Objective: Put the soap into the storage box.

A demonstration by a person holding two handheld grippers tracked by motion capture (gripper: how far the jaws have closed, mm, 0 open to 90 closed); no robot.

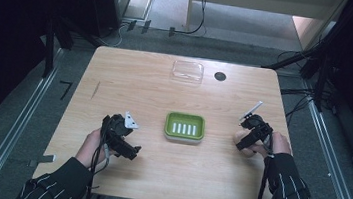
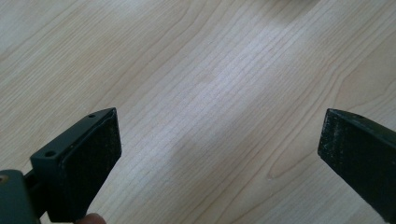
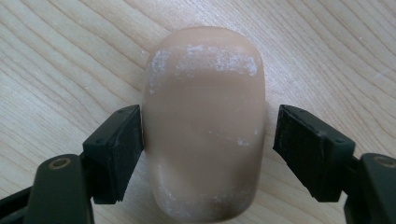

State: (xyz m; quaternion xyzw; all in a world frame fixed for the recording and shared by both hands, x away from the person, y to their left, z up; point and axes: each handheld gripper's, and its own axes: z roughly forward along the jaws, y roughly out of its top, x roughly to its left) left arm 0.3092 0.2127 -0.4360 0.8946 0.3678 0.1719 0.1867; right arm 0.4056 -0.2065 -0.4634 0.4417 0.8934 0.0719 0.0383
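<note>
Right of the green soap dish [image 1: 184, 126], the right gripper [image 3: 208, 144] straddles a tan soap bar [image 3: 205, 126]: left pad touching, right pad just clear. The left gripper [image 2: 219, 158] gapes wide, empty, left of the dish.

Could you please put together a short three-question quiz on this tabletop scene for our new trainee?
1. True or false: the left gripper holds the soap bar.
2. Which thing lies between the right gripper's jaws?
A) the clear plastic lid
B) the tan soap bar
C) the green soap dish
3. Fill in: the green soap dish sits on the wooden table between the two ____.

Key
1. False: its jaws stand wide apart over bare wood.
2. B. The left pad touches the bar; a thin gap shows at the right pad.
3. grippers
</note>
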